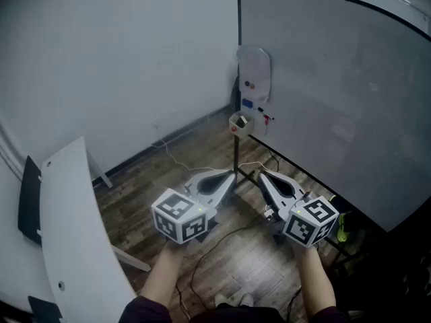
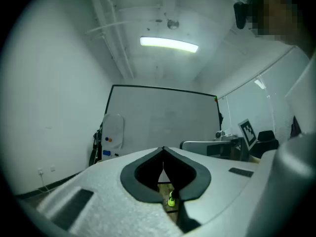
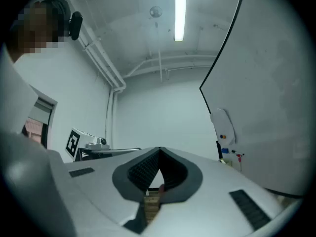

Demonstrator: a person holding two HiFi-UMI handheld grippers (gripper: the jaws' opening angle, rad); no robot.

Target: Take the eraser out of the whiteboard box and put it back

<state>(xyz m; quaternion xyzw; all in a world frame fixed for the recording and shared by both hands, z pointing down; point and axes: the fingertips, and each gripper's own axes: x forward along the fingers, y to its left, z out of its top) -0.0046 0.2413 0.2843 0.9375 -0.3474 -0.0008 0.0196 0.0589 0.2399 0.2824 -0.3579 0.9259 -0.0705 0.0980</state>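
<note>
- The left gripper [image 1: 231, 176] and right gripper [image 1: 260, 175] sit side by side, fingers pressed together on nothing.
- The whiteboard box [image 1: 239, 123] hangs at the whiteboard's [image 1: 337, 99] lower left corner, ahead of and above both tips, well apart.
- The eraser is probably inside, but it is too small to confirm.
- The left gripper seems marginally nearer.

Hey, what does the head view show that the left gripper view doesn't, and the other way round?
Only the head view shows the person's forearms and the cables on the floor. Only the left gripper view shows the ceiling light. Both show the whiteboard, the white holder stuck to it, the left gripper and the right gripper, each with jaws together and empty.
</note>
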